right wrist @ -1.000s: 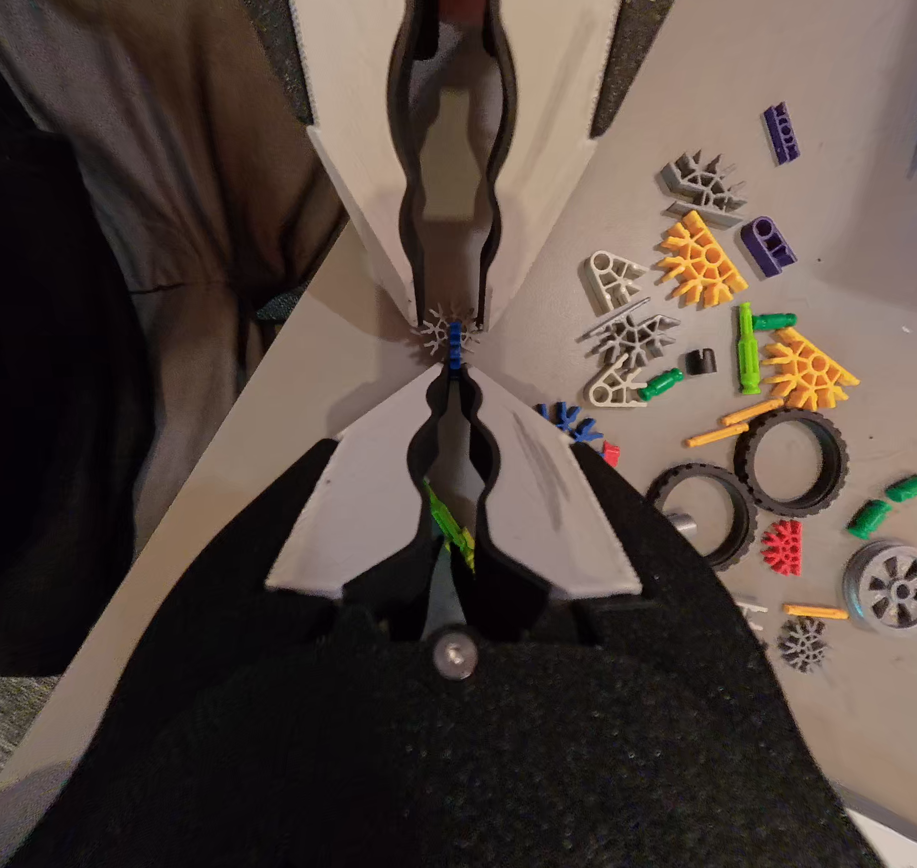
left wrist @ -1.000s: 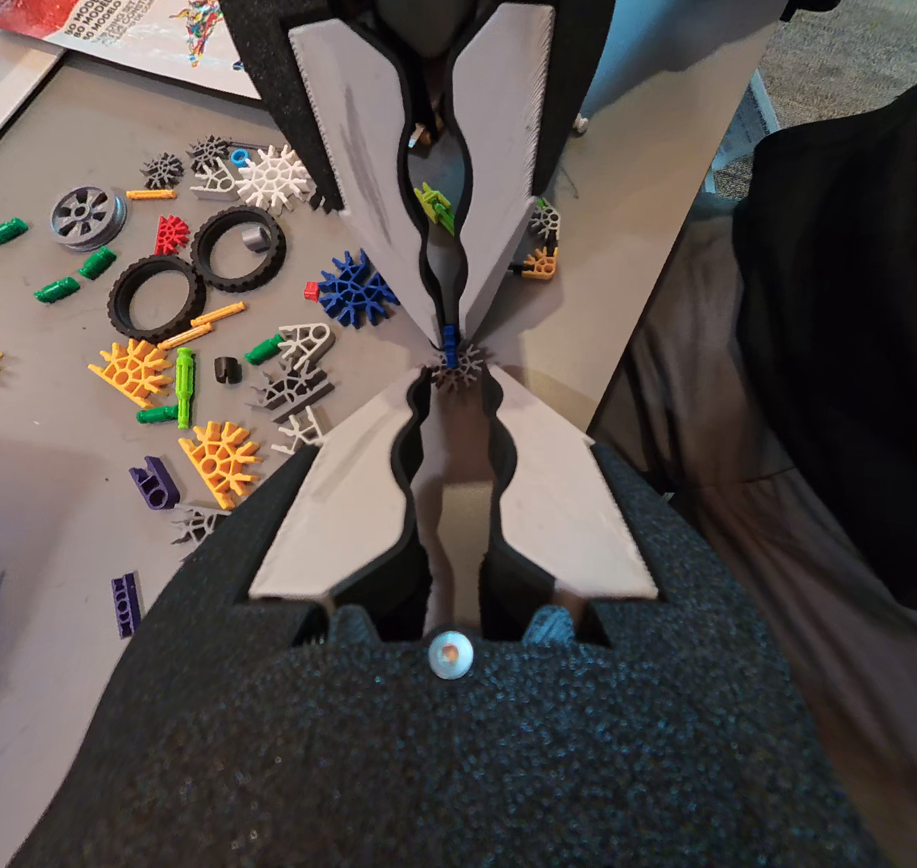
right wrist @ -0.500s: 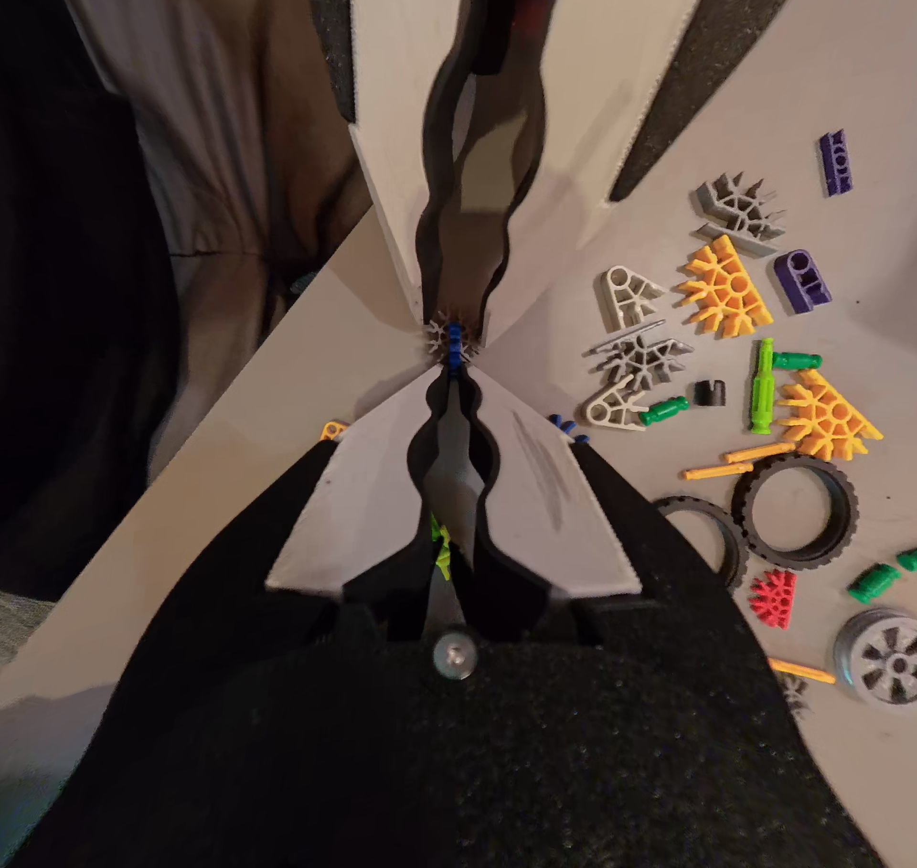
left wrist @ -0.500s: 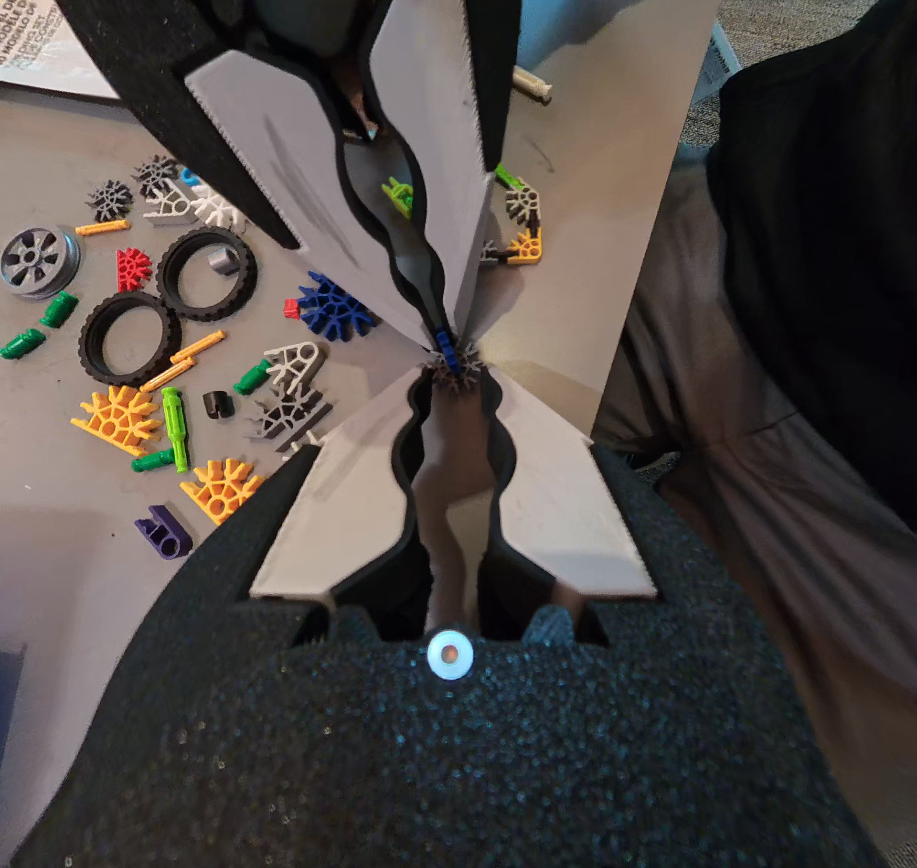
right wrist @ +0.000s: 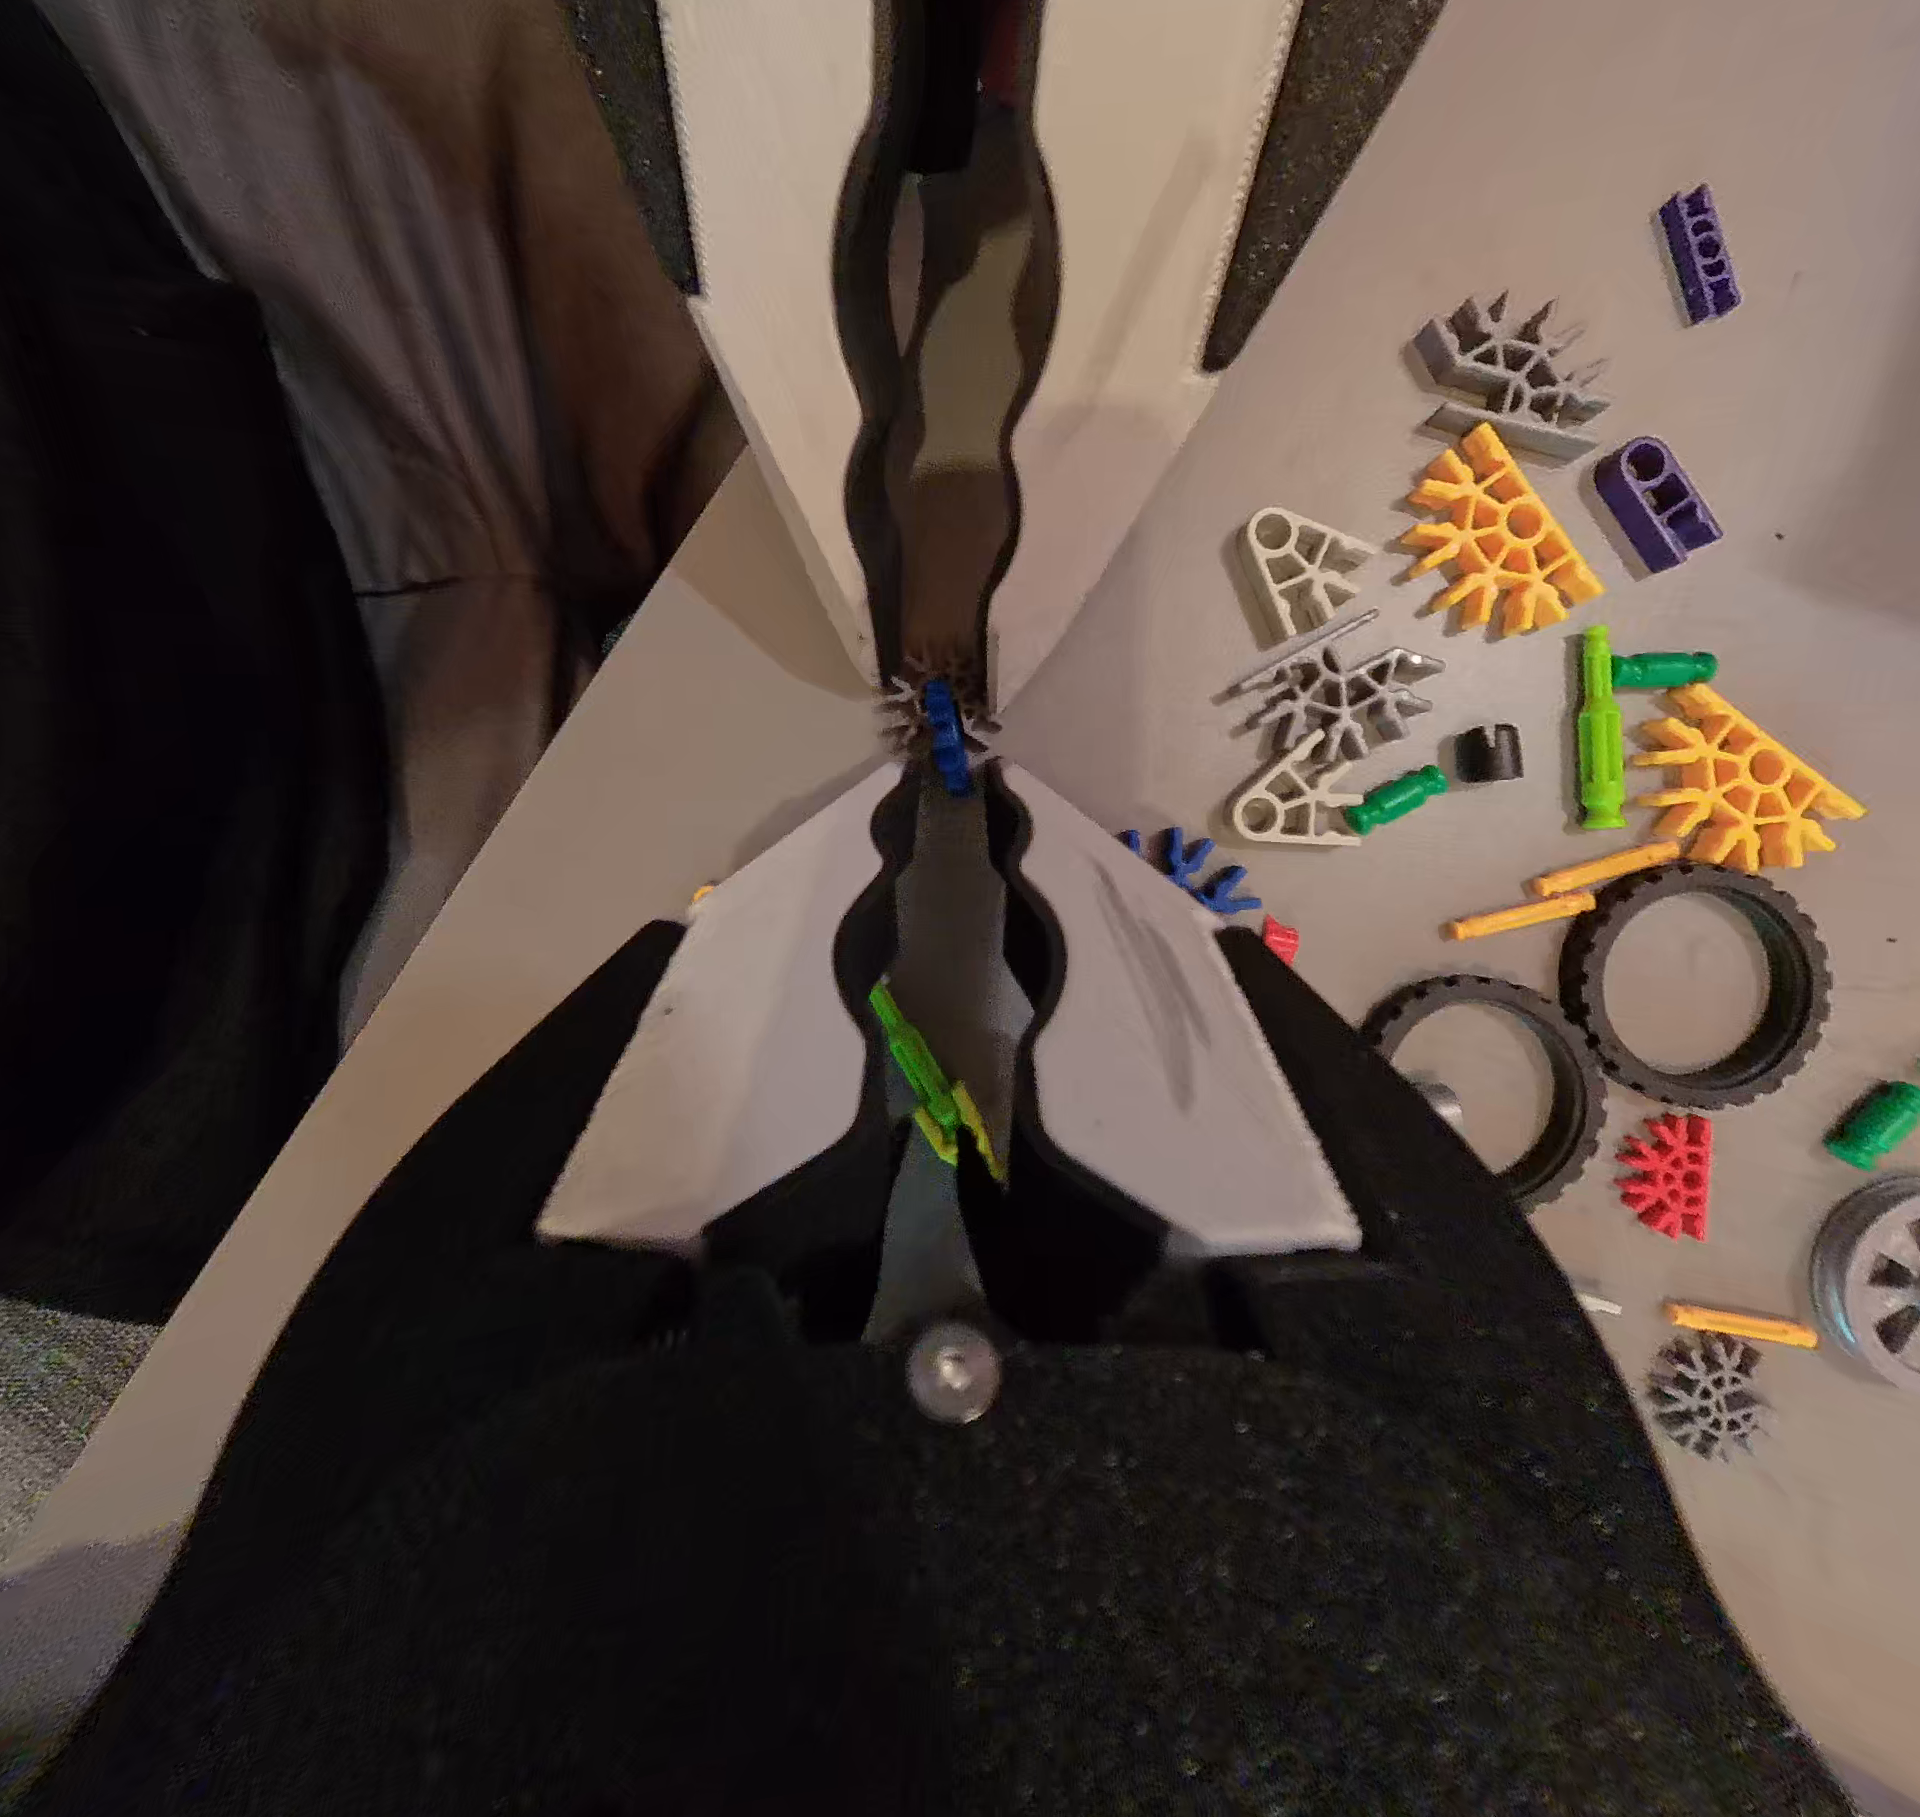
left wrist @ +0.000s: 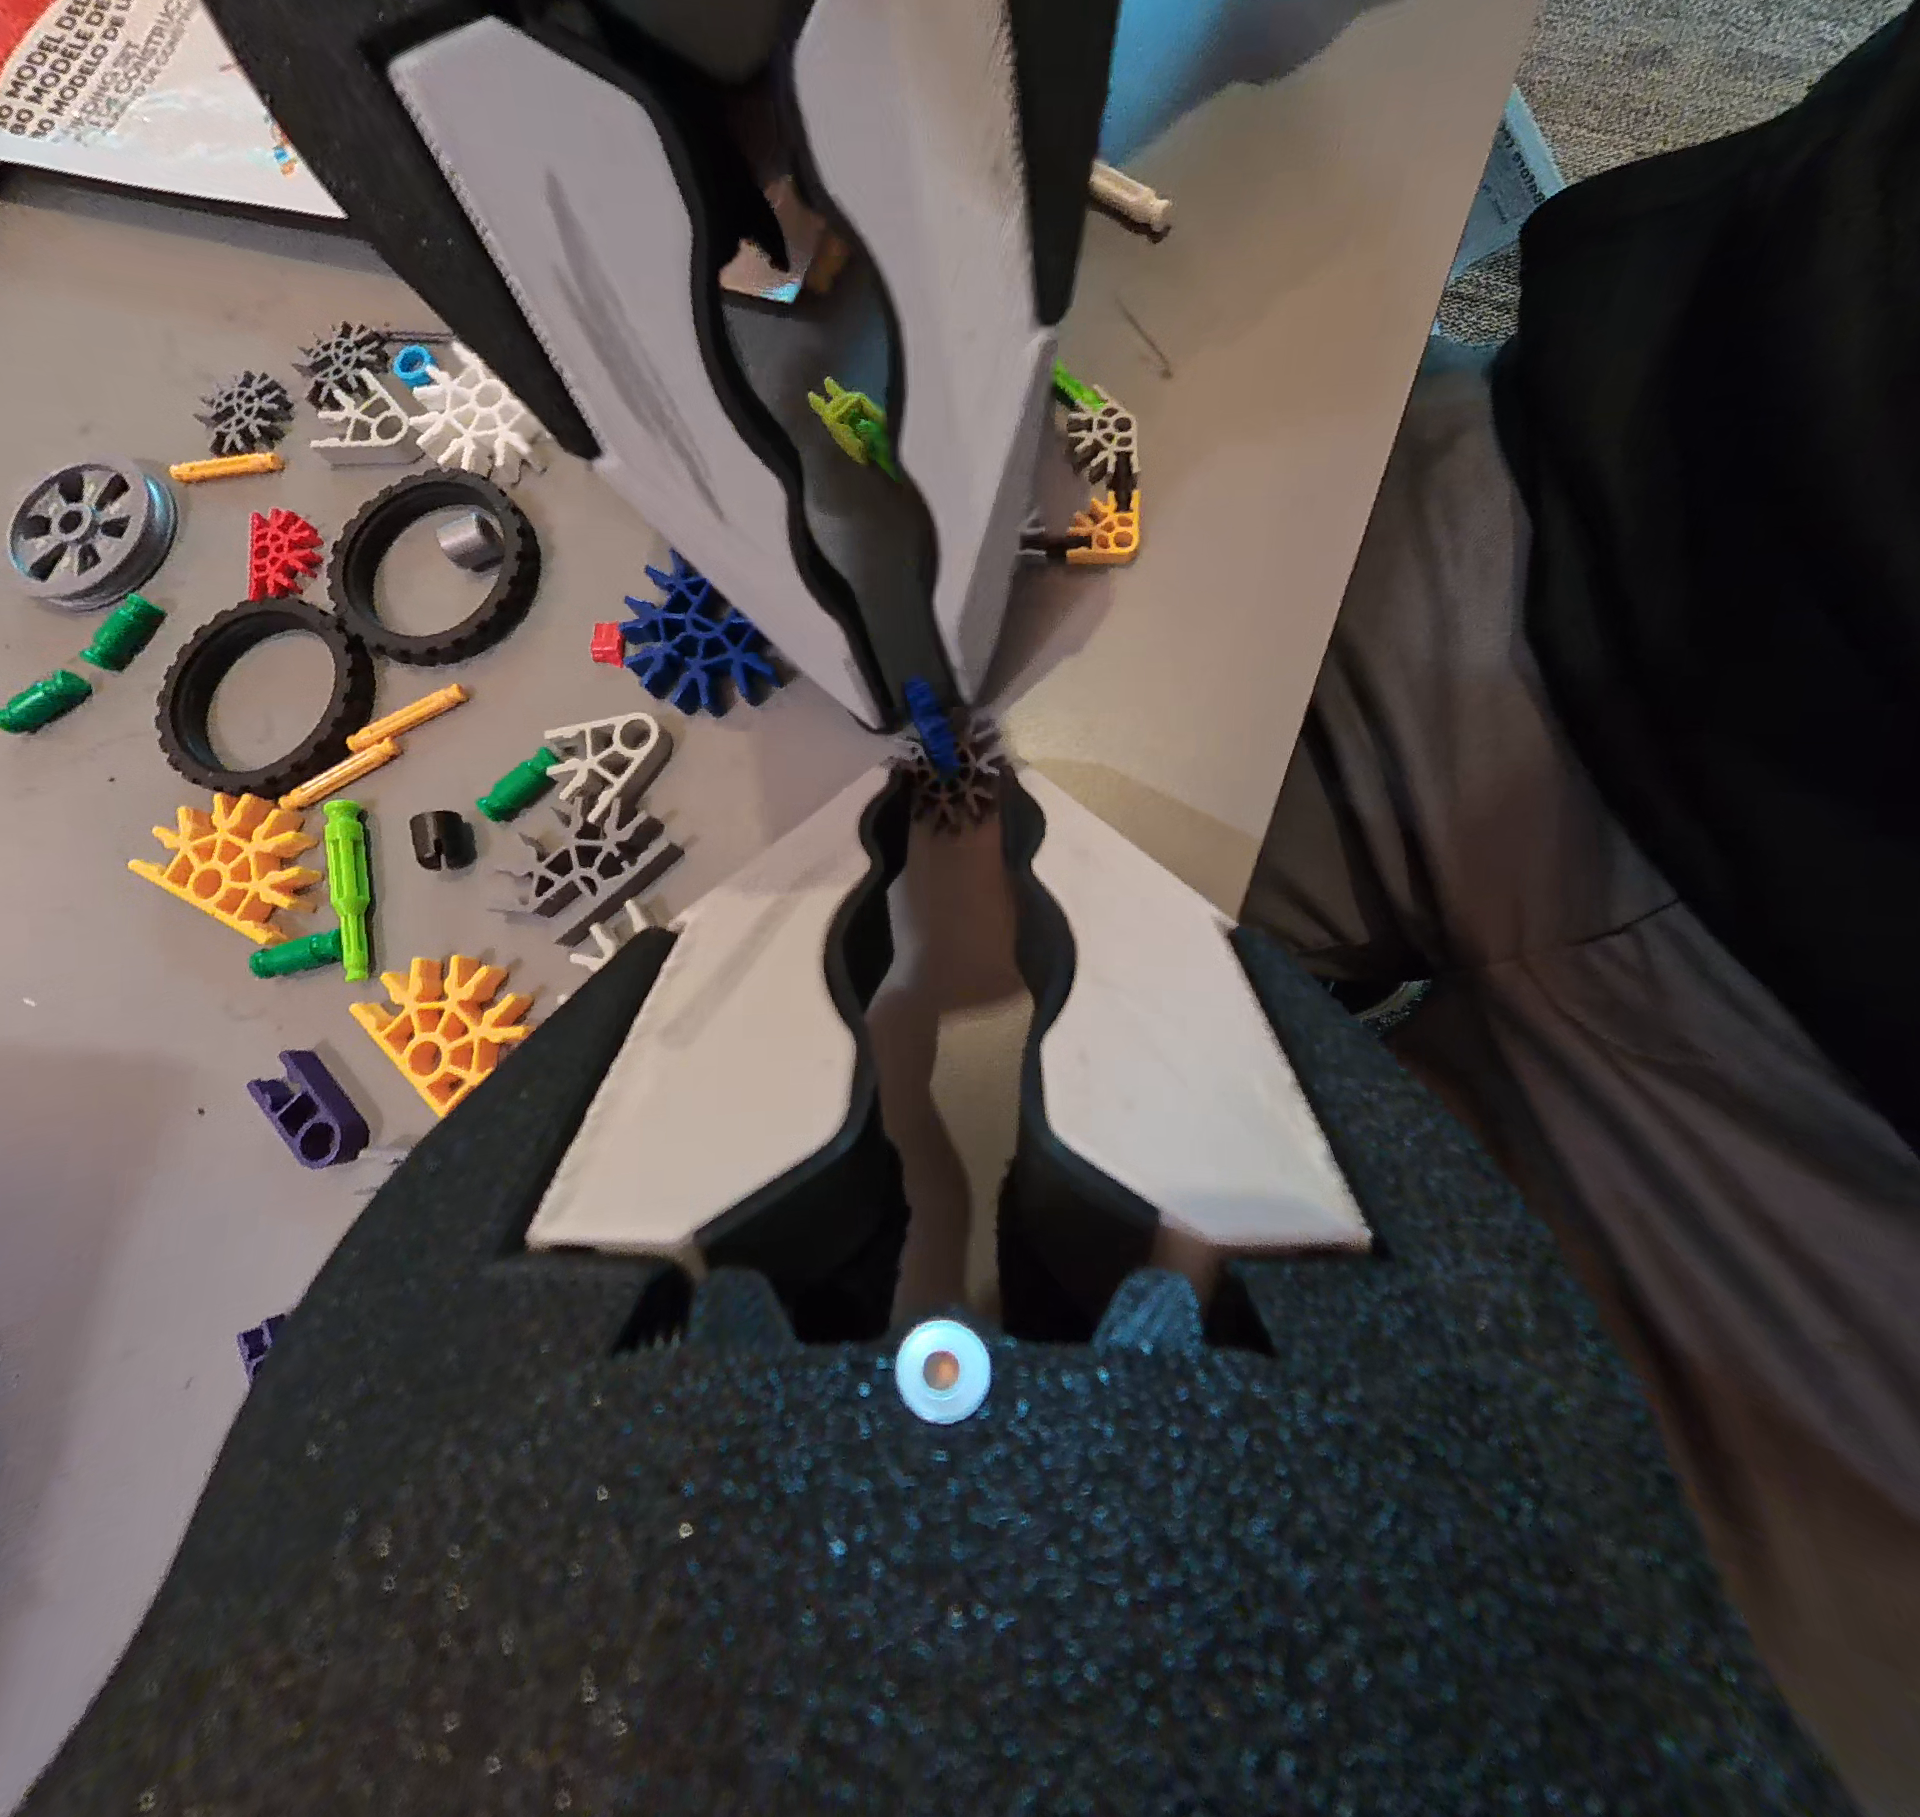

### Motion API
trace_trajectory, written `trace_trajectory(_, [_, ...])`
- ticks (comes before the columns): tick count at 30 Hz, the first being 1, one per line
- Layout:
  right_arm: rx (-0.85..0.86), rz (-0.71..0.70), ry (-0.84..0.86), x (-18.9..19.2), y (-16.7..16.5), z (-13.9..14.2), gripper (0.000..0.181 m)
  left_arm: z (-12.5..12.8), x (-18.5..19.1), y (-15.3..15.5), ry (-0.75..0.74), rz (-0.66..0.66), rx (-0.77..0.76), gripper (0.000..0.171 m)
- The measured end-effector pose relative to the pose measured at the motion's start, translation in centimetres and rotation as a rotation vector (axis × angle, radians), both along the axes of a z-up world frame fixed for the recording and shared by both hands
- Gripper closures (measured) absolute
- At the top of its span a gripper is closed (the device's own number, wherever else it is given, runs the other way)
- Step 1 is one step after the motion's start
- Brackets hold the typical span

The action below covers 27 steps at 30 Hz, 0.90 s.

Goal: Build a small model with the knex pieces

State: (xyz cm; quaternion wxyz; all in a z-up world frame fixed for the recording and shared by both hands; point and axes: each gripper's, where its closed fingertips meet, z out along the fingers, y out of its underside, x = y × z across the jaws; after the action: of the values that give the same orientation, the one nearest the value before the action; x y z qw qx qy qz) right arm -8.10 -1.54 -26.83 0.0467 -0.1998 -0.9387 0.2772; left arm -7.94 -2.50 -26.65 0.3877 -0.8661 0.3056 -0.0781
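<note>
My left gripper [left wrist: 951, 813] is shut on a small grey snowflake connector [left wrist: 951, 791], held above the table near its edge. My right gripper [right wrist: 951, 780] is shut on a short blue piece [right wrist: 943, 723], which is pressed into the grey connector [right wrist: 906, 709]. The two grippers meet tip to tip. The right gripper shows from above in the left wrist view [left wrist: 923, 702], slightly tilted, with the blue piece [left wrist: 932, 723] at its tips. The left gripper shows from above in the right wrist view [right wrist: 930, 661].
Loose parts lie on the grey table [left wrist: 94, 1092]: two black tyres [left wrist: 436, 567], yellow fan connectors [left wrist: 229, 858], a blue snowflake connector [left wrist: 696, 645], a grey wheel hub [left wrist: 88, 531], green rods, purple clips. A booklet [left wrist: 94, 53] lies at the back. A person's clothing [left wrist: 1714, 624] is beyond the table edge. My left and right fingertips are right by each other. The grey wheel hub [left wrist: 88, 531] is about equally far from each gripper, around 20 centimetres.
Both grippers stay shut and joined at the tips. The right gripper has tilted and swung a little against the left one, and the blue piece now sits slightly askew on the grey connector.
</note>
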Motion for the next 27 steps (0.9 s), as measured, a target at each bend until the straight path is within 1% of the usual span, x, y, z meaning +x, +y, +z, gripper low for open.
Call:
trace_trajectory(2, [-0.005,0.005,-0.001,0.1,-0.1,0.2,0.17,0.0,0.0,0.0,-0.005,0.001,-0.001,0.157])
trace_trajectory(7, [0.024,0.001,0.022,0.2,1.0,0.3,0.171,0.0,0.0,0.0,-0.007,-0.001,-0.002,0.157])
trace_trajectory(9, [0.056,0.021,0.048,0.2,1.2,0.0,0.174,0.0,0.0,0.0,-0.011,-0.001,-0.003,0.157])
trace_trajectory(12, [0.048,0.027,0.065,0.0,0.8,-0.1,0.181,0.0,0.0,0.0,-0.012,-0.001,-0.004,0.157])
trace_trajectory(22, [0.026,0.015,0.066,-0.3,0.7,-0.1,0.181,0.1,0.0,0.1,-0.005,0.001,0.008,0.159])
trace_trajectory(27, [0.043,0.018,0.074,-0.4,0.6,-0.1,0.181,0.1,0.0,0.1,-0.002,0.001,0.013,0.159])
